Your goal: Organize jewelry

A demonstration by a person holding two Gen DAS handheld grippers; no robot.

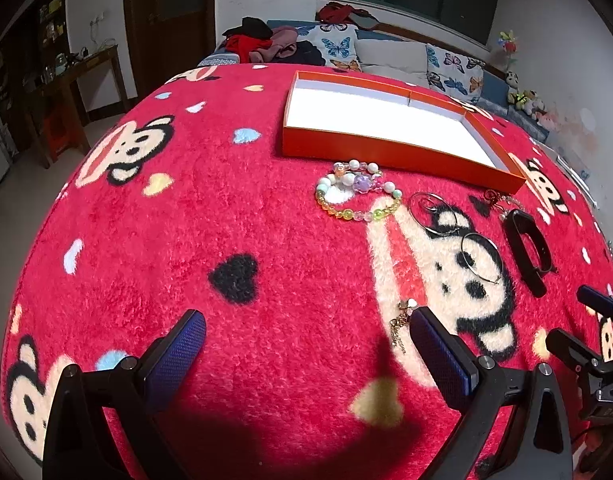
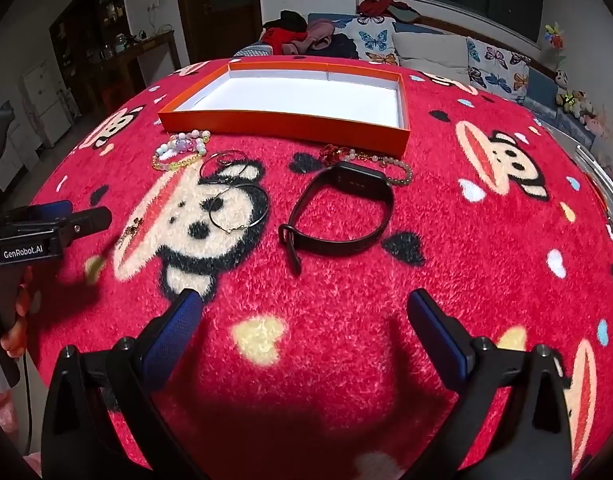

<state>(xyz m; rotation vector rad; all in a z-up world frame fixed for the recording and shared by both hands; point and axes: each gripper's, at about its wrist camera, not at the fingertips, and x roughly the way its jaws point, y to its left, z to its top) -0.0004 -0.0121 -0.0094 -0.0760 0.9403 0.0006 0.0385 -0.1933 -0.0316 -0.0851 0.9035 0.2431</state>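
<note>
An orange tray point(image 1: 386, 148) point(image 2: 282, 124) with an empty white inside sits at the far side of the red cartoon blanket. In front of it lie a pastel bead bracelet point(image 1: 356, 196) point(image 2: 178, 152), thin wire hoops point(image 1: 458, 232) point(image 2: 234, 196), a black smart band point(image 1: 526, 252) point(image 2: 338, 212), a beaded bracelet with a red charm point(image 2: 366, 160) point(image 1: 502, 200) and a small gold chain point(image 1: 402, 320) point(image 2: 130, 232). My left gripper point(image 1: 306, 336) is open, the chain by its right finger. My right gripper point(image 2: 306, 316) is open, short of the band.
The red blanket point(image 1: 186, 220) covers the whole work surface. A sofa with butterfly cushions point(image 1: 454, 68) and piled clothes point(image 1: 266, 44) stands behind it. A wooden side table point(image 1: 78, 76) stands at the far left. Soft toys point(image 1: 526, 100) sit at the far right.
</note>
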